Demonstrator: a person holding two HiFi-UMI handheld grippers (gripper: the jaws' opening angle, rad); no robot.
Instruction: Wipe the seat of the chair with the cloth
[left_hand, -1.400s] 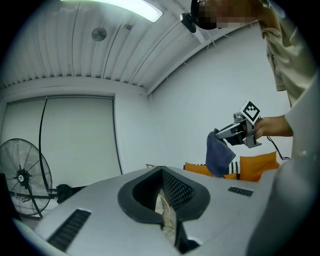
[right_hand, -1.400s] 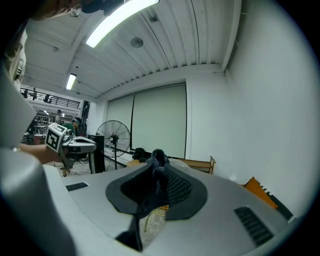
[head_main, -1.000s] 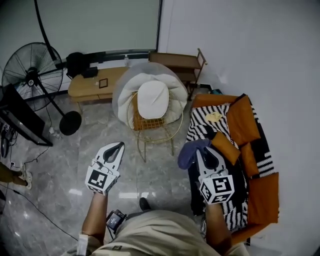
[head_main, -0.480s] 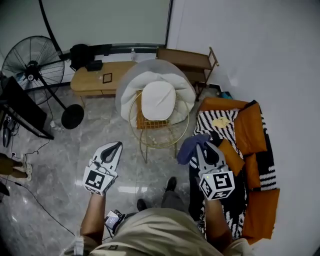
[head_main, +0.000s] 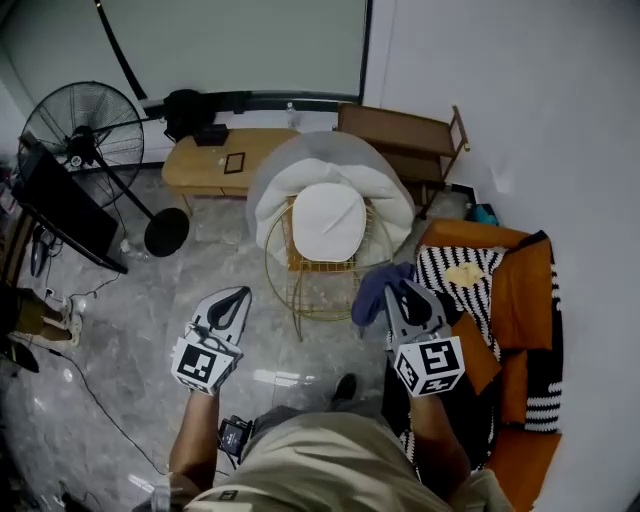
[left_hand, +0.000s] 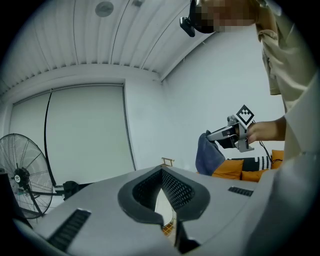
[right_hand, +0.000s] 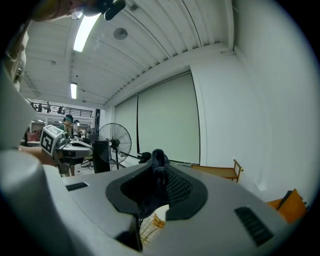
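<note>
Grey floor lies below the left tool, its jaws together on nothing. Next stands the gold wire chair with its white cushion. The right tool clamps the blue cloth by the seat's right rim.

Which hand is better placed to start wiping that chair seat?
The right gripper: it grips the blue cloth, close to the chair. The left gripper is shut and holds nothing.

Dark blue cloth in right gripper, near white-cushioned wire chair
</note>
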